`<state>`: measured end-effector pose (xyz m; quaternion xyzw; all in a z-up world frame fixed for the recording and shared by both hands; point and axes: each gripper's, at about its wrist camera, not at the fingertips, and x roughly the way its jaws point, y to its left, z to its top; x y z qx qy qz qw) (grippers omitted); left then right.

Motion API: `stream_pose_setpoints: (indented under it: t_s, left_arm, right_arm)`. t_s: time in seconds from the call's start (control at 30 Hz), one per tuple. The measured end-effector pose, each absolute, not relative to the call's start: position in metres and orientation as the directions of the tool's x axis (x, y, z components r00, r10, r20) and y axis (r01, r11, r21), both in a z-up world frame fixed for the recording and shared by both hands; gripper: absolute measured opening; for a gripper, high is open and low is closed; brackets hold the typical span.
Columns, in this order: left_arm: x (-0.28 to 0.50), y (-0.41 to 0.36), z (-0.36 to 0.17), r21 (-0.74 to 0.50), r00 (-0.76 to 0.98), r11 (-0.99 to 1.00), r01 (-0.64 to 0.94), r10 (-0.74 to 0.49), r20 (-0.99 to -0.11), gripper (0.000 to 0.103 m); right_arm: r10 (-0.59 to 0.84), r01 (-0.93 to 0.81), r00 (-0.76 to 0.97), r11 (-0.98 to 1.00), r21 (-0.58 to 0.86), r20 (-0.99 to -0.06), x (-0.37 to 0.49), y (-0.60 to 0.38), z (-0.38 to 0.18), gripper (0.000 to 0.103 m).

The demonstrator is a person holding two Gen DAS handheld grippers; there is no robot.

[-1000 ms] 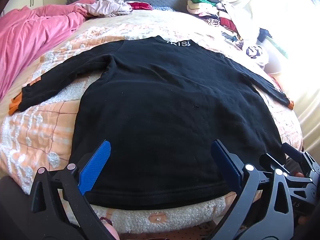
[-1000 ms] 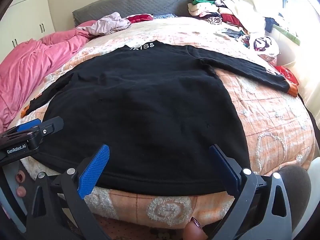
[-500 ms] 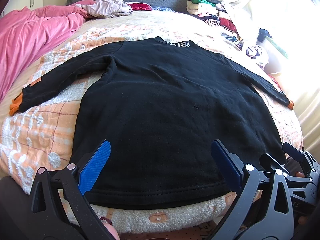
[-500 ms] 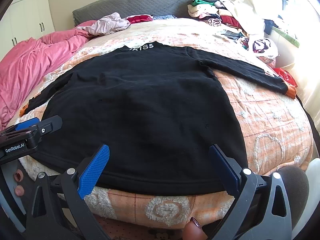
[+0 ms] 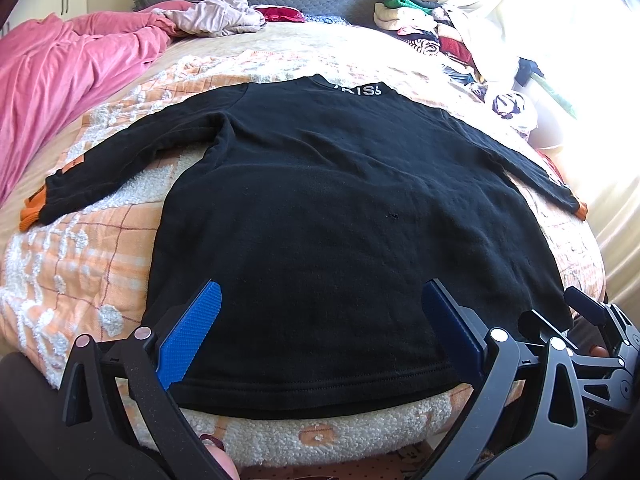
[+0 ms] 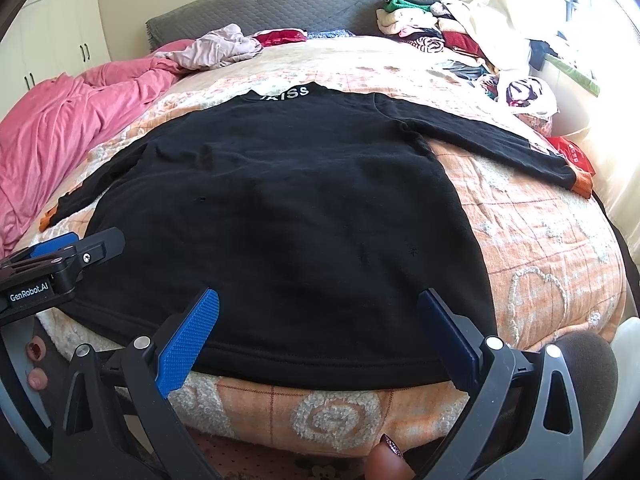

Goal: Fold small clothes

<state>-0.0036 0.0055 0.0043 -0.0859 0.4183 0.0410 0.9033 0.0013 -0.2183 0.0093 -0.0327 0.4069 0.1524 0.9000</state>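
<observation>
A black long-sleeved sweatshirt (image 5: 320,216) (image 6: 280,216) lies flat on the bed with its back up, both sleeves spread out, orange cuffs at the ends, white lettering at the collar. My left gripper (image 5: 324,312) hangs open over the hem near its left part, nothing between its blue pads. My right gripper (image 6: 320,316) stands open over the hem further right, also holding nothing. In the right wrist view the left gripper (image 6: 68,256) shows at the left edge; in the left wrist view the right gripper (image 5: 592,320) shows at the lower right.
An orange and white quilt (image 5: 80,256) (image 6: 540,248) covers the bed. A pink duvet (image 5: 60,80) is bunched at the left. Loose clothes (image 5: 216,16) lie by the grey headboard (image 6: 280,8). A pile of garments (image 6: 460,44) fills the far right corner.
Both grippers have drawn back and risen slightly, so the sweatshirt sits a little lower in both views. The sweatshirt itself has not moved and both stay open.
</observation>
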Motion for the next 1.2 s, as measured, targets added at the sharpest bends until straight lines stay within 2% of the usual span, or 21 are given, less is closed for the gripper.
stream_pose_setpoints:
  t_s: [0.87, 1.2]
  left_arm:
    - [-0.003, 0.005, 0.007, -0.12, 0.648, 0.981, -0.151, 0.006, -0.762, 0.094]
    - [0.031, 0.0, 0.011, -0.119, 0.639, 0.984, -0.136, -0.004, -0.769, 0.094]
  right_arm:
    - [0.248, -0.288, 0.619, 0.954, 0.079, -0.745, 0.007, -0.226, 0.009, 0.099]
    - [0.241, -0.26, 0.618, 0.961, 0.094, -0.748, 0.045, -0.235, 0.021, 0.099]
